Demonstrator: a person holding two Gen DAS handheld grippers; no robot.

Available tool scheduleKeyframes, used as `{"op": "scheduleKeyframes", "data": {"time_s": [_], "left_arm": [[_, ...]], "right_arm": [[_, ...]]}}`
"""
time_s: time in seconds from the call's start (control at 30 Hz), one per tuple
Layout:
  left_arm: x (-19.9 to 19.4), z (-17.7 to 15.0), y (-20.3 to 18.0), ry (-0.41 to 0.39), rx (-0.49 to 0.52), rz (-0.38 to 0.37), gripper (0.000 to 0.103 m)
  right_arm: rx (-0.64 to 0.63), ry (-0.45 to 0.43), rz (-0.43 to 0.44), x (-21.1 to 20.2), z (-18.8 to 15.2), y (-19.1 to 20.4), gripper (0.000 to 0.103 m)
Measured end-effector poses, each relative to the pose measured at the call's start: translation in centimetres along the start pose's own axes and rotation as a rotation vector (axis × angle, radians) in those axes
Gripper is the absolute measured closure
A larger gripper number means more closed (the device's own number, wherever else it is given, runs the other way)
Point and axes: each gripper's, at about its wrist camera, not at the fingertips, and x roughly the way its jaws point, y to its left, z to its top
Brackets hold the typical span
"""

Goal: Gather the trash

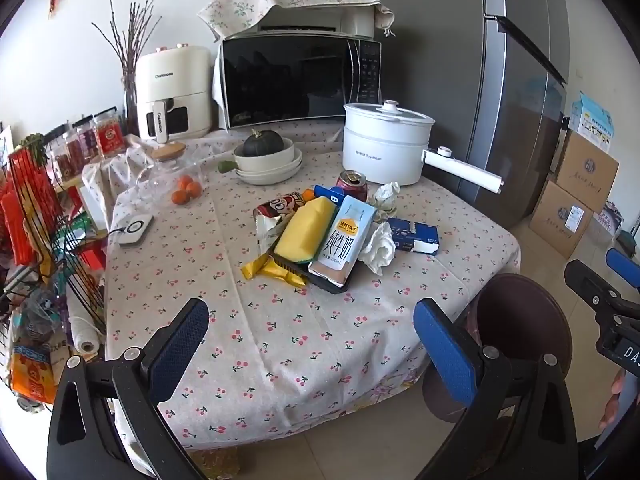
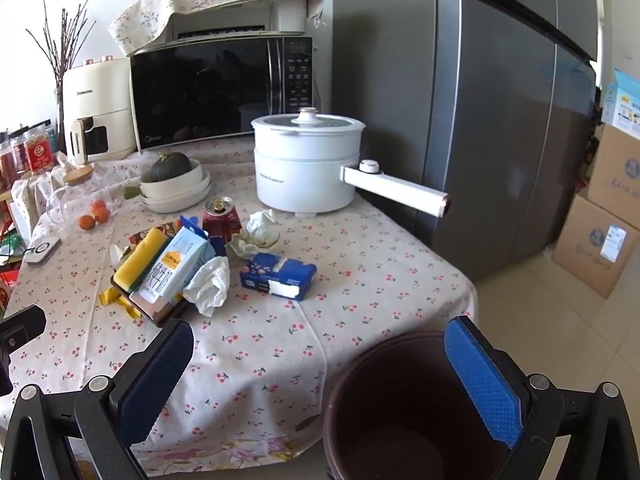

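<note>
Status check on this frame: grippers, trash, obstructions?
Left gripper and right gripper open, empty. Trash pile untouched mid-table; brown bin waiting at table edge. Nothing in the way.

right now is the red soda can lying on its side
No, the red soda can stands upright on the tablecloth, its opened top facing up, just behind the milk carton.
</note>
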Motion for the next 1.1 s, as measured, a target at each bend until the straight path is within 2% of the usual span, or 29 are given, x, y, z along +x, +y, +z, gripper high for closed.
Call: {"op": "scheduleKeyframes", "data": {"time_s": [1.1], "left_arm": [[-0.08, -0.09, 0.19, 0.003, 0.001, -0.006, 0.000]], "right_arm": [[0.011, 0.005, -0.015, 0.14, -0.27, -0.25, 0.000]]}}
